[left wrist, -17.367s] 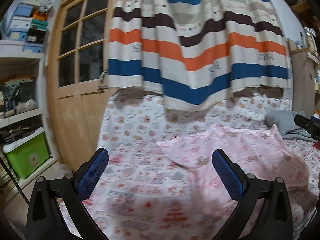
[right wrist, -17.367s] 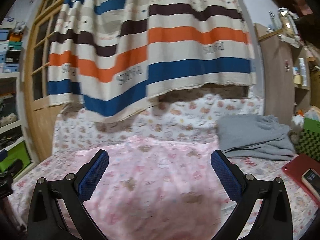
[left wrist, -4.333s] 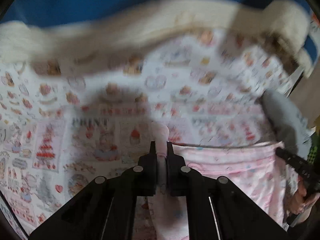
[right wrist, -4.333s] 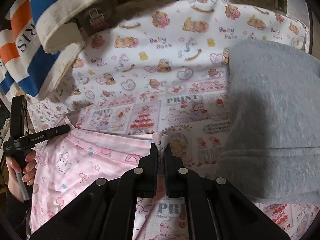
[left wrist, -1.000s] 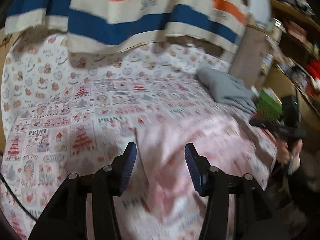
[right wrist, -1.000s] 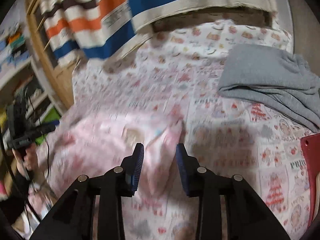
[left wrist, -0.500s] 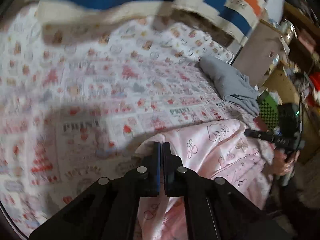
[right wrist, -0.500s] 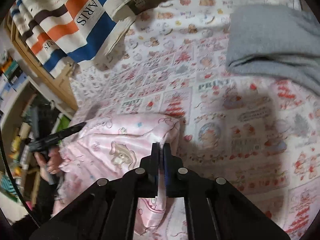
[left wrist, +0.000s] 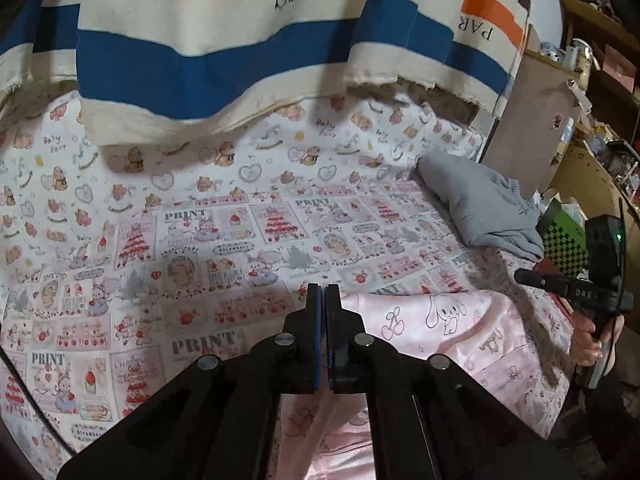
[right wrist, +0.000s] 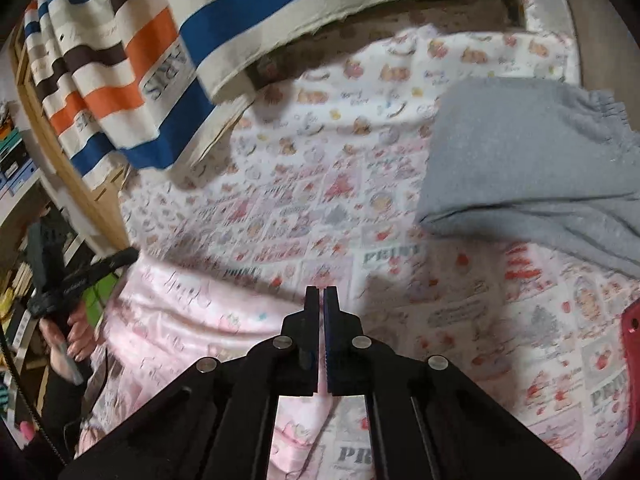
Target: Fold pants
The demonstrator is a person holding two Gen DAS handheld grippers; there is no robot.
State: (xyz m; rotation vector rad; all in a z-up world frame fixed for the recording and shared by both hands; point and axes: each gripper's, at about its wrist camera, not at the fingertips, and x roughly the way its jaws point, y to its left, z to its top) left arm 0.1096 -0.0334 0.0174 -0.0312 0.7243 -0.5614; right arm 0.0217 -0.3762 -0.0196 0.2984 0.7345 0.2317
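Note:
The pink printed pants (left wrist: 448, 336) lie on the patterned bed sheet, stretched between my two grippers. My left gripper (left wrist: 322, 292) is shut on the pants' left corner, low over the sheet. My right gripper (right wrist: 321, 294) is shut on the pants (right wrist: 192, 320) at their right corner. Each gripper shows in the other's view, held in a hand: the right one at the right edge of the left wrist view (left wrist: 576, 292), the left one at the left edge of the right wrist view (right wrist: 68, 280).
A folded grey garment (left wrist: 480, 208) lies at the back right of the bed (right wrist: 540, 168). A striped curtain (left wrist: 240, 52) hangs over the bed's far edge. A red item (right wrist: 634, 344) lies at the right. Shelves stand on both sides.
A second ago both grippers were open above the pants. They then shut on the pants' near corners and now hold the cloth lifted slightly and carried toward the far side of the bed.

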